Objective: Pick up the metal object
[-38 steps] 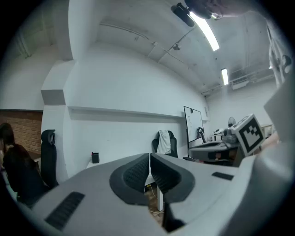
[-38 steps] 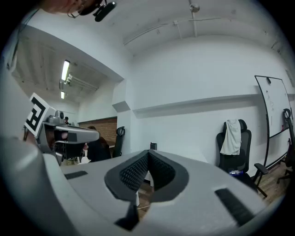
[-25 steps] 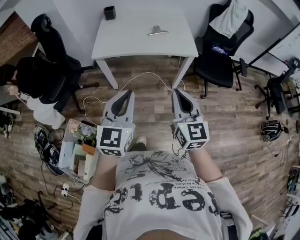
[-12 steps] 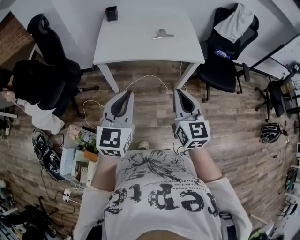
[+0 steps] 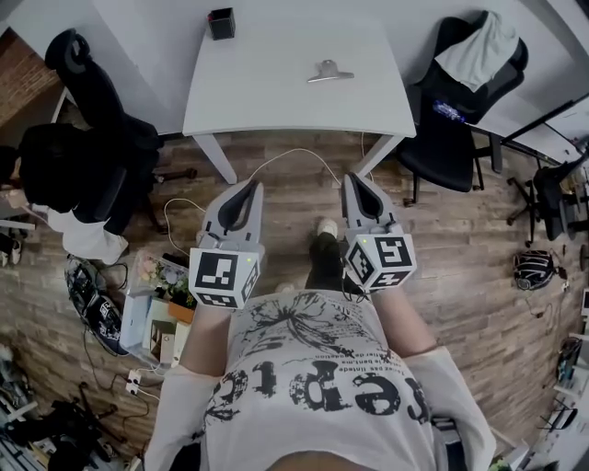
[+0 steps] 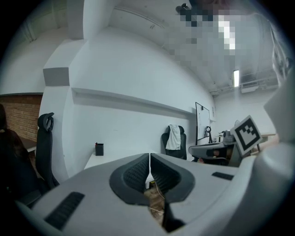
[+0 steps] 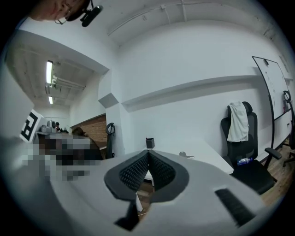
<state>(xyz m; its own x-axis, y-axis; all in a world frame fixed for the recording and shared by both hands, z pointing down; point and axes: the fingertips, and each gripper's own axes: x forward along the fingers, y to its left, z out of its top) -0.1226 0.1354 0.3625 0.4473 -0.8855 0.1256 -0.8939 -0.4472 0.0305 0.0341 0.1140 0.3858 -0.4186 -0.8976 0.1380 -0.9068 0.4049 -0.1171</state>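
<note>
The silver metal clip (image 5: 329, 71) lies flat on the white bench (image 5: 267, 92), in the head view at about 12 o'clock from the person and a little to the 1 o'clock side of the bench middle. It is well apart from both tools and nothing touches it. A black square cup (image 5: 221, 23) stands at the far edge of the same bench, at about 11 o'clock from the clip.

The left tool (image 5: 250, 183) and the right tool (image 5: 352, 178) are held side by side in front of the person's body, over the wooden floor (image 5: 460, 248), and both point toward 12 o'clock, to the near edge of the bench. In the left gripper view the two jaws are pressed together with only a thin line between them, and they have hold of nothing. In the right gripper view the jaws are also fully closed and empty; the clip shows small on the bench, beyond the jaw tips, at about 1 o'clock.

A white cable (image 5: 285, 152) lies in a curve on the floor between the bench legs. A shoe (image 5: 326, 227) of the person shows between the two tools. A black office chair (image 5: 460, 129) with a white cloth (image 5: 480, 46) over its back stands at 2 o'clock of the bench, and a second black chair (image 5: 87, 83) stands at 9 o'clock of it.
</note>
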